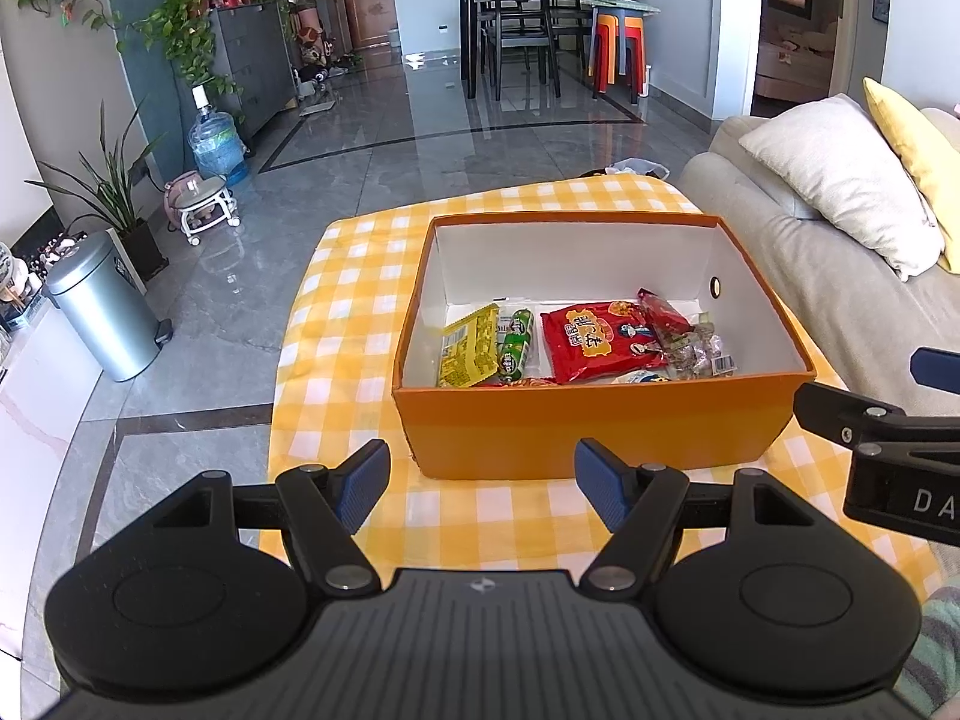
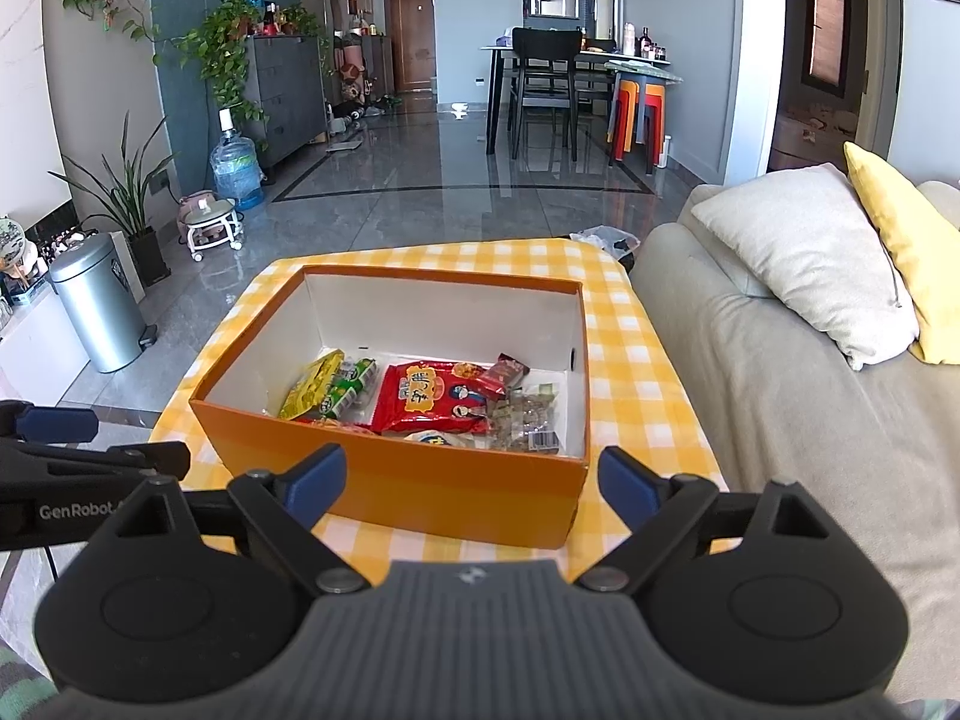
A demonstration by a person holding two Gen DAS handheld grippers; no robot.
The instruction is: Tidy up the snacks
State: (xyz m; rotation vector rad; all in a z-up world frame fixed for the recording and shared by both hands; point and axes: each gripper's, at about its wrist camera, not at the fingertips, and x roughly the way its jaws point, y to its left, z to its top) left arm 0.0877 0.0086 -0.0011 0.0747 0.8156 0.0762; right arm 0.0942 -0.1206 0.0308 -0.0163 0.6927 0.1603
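Note:
An orange box [image 1: 600, 432] with a white inside stands on a yellow checked cloth [image 1: 360, 276]. In it lie a yellow packet [image 1: 469, 348], a green packet [image 1: 516, 345], a big red bag [image 1: 594, 339], a dark red wrapper [image 1: 660, 309] and several small clear-wrapped sweets [image 1: 699, 351]. My left gripper [image 1: 483, 486] hangs open before the box's near wall, nothing between its blue pads. My right gripper [image 2: 474, 480] is open too, in front of the box [image 2: 420, 480], which holds the same red bag [image 2: 429, 399] and yellow packet [image 2: 312, 384]. Each gripper shows at the other view's edge.
A beige sofa [image 2: 780, 396] with a pale cushion [image 2: 804, 258] and a yellow cushion [image 2: 900, 240] runs along the right. A metal bin [image 1: 105, 312] and a potted plant [image 1: 114, 204] stand on the grey tiled floor at left. A dining table with chairs [image 1: 528, 18] stands far back.

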